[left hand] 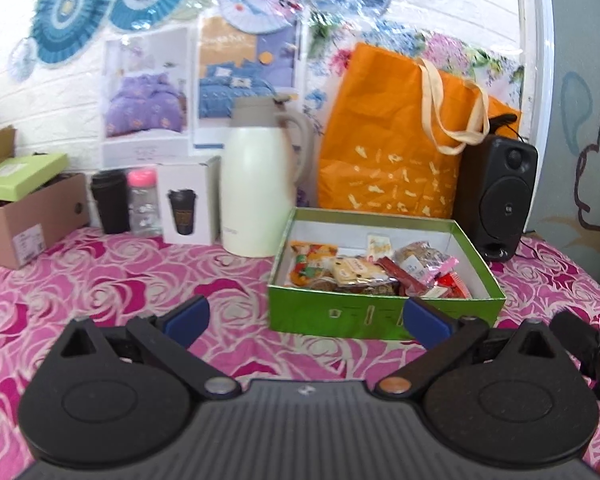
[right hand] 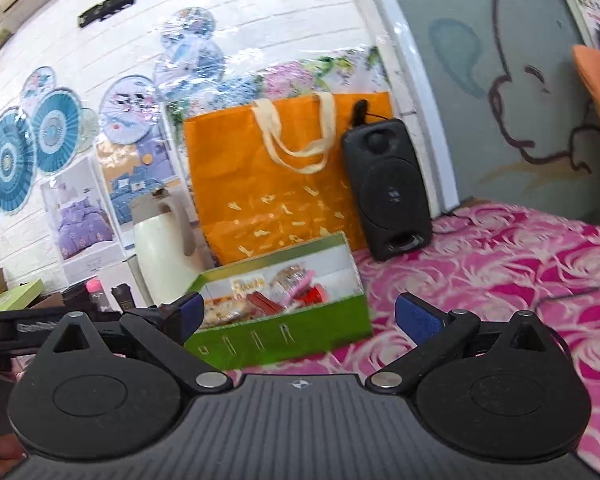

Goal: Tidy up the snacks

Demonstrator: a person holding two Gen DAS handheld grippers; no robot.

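Pink rose-print cloth [left hand: 112, 276] covers the whole desk, and behind it is a white brick wall with blue paper fans [left hand: 66, 8] and a couple of bedding posters taped up. Pretty busy backdrop tbh.

Snacks [left hand: 376, 270] are all sitting inside an open green box [left hand: 380, 314] near the middle of the desk: wrapped cookies, something in a red wrapper, a pink-edged packet, all piled together. Right behind the box there's an orange tote bag [left hand: 396, 152] with cream handles, a cream thermos jug [left hand: 256, 184] to its left and a black speaker [left hand: 496, 196] to its right. Further left: a white cup carton [left hand: 188, 208], a bottle with a pink cap [left hand: 142, 200], a dark tumbler [left hand: 110, 200], and a cardboard box [left hand: 28, 216] with a green lid lying on it.

Left tongs [left hand: 306, 318] are spread wide with nothing between them, hovering just in front of the green box. Right tongs [right hand: 296, 316] are also spread wide and empty, with the green box [right hand: 284, 328] just ahead between the blue pads [right hand: 414, 316].
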